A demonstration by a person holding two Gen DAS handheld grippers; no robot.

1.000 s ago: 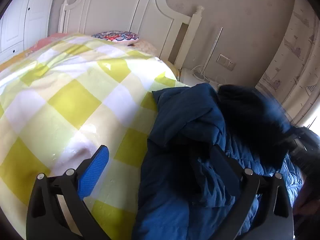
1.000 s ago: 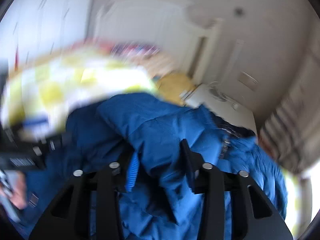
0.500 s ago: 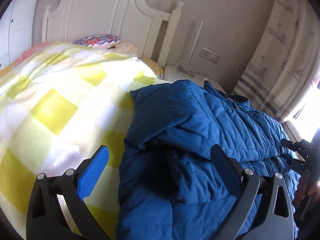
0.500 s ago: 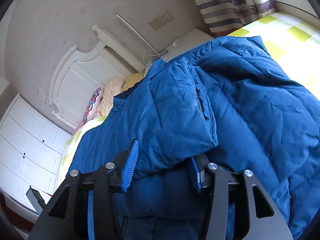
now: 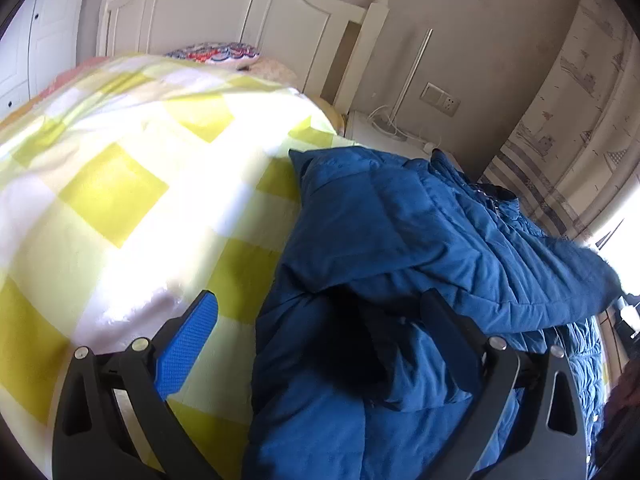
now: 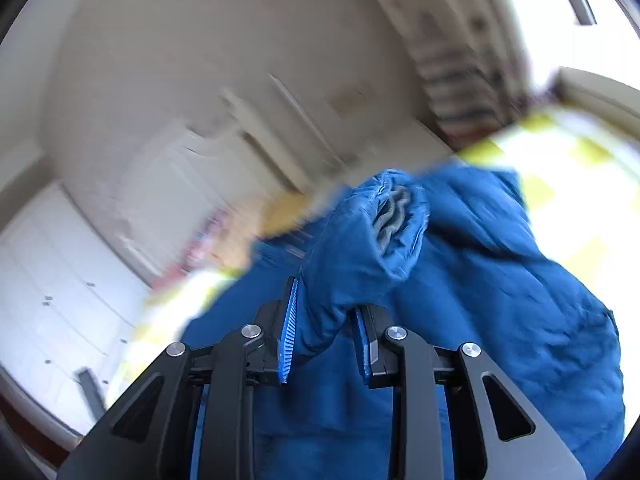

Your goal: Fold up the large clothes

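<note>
My right gripper (image 6: 324, 328) is pinched tight on the jacket sleeve (image 6: 360, 248), w/ the grey-lined cuff (image 6: 394, 216) poking up at 12 o'clock; that view is badly blurred. My left gripper (image 5: 316, 340) is spread wide, gripping nothing, its right finger over the blue jacket (image 5: 400, 240) and its blue-padded left finger over the checked quilt (image 5: 132, 184). The jacket lies rumpled on the bed, from 6 to 3 o'clock. Headboard (image 5: 224, 8) at 11.

The left gripper (image 5: 316, 320) has its jaws spread wide, one finger over the bed and the other over the jacket (image 5: 400, 240). The right gripper (image 6: 326, 324) has its jaws clamped on the jacket's sleeve (image 6: 360, 256), lifted.
</note>
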